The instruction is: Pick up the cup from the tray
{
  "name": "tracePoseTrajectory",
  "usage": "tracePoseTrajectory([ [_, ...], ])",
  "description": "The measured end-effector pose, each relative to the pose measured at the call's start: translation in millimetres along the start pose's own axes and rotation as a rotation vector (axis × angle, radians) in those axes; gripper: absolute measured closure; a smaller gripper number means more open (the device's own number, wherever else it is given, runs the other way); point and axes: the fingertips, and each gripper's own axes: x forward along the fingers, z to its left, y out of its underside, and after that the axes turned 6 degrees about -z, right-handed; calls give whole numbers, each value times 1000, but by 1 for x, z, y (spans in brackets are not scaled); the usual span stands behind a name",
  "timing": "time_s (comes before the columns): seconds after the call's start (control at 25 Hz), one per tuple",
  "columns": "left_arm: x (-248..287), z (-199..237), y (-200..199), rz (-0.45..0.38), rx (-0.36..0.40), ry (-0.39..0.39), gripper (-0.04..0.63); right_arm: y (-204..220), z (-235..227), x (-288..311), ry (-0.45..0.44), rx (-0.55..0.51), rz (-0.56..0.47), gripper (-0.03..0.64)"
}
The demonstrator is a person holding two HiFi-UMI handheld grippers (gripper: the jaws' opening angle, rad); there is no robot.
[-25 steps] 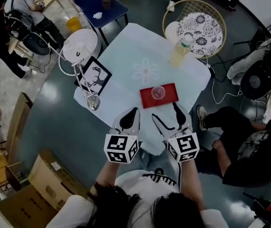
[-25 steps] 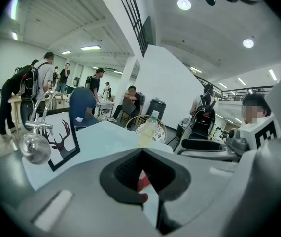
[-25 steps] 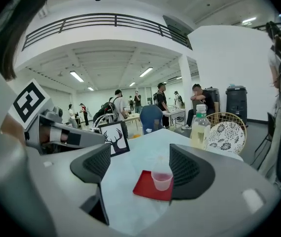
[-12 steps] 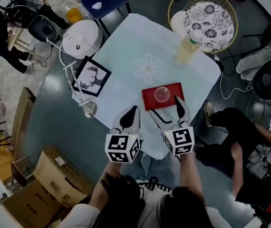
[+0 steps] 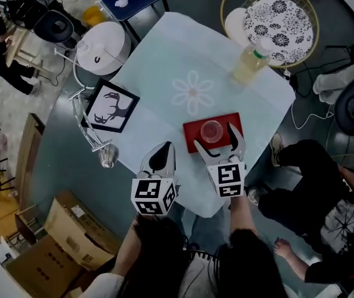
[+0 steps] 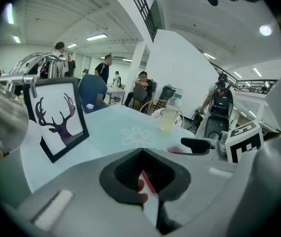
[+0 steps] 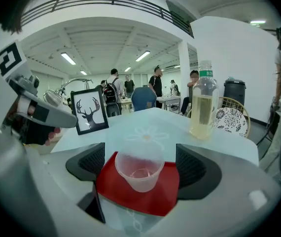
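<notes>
A clear plastic cup (image 5: 212, 130) stands upright on a small red tray (image 5: 192, 130) near the front right of the pale table (image 5: 164, 61). My right gripper (image 5: 217, 139) is open at the tray's near edge. In the right gripper view the cup (image 7: 139, 171) sits between the two dark pads (image 7: 88, 164), touching neither, with the tray (image 7: 130, 199) under it. My left gripper (image 5: 160, 159) is shut and holds nothing, hovering over the table's front edge to the left of the tray. In the left gripper view its jaws (image 6: 143, 174) are together.
A bottle of yellowish drink (image 5: 246, 64) stands at the table's far right. A framed deer picture (image 5: 108, 106) leans at the left edge beside a white round lamp (image 5: 100, 47) and a metal stand (image 5: 105, 157). A person (image 5: 313, 185) sits close on the right.
My right gripper has moved forward onto the tray, so its open jaws now flank the cup. The left gripper has stayed near the front edge, still shut.
</notes>
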Motion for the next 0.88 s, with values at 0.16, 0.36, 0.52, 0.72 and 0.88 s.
tracePoseTrajectory([
  [0.16,5,1,5,34,11,-17,594,15,0,10,12,3,39,161],
  [0.36,10,-1,19,70,10,-12,594,20,-8,17,35,43,27,161],
  [0.52,11,1,25,95,18,-16,594,16,-12,19,65,50,15,251],
  [0.72,11,8,28,84,10,-42,594,13,-6,15,49,47,18,267],
  [0.88,8,1,24,85,2,-29,594,7,-3,10,45,55,9,267],
])
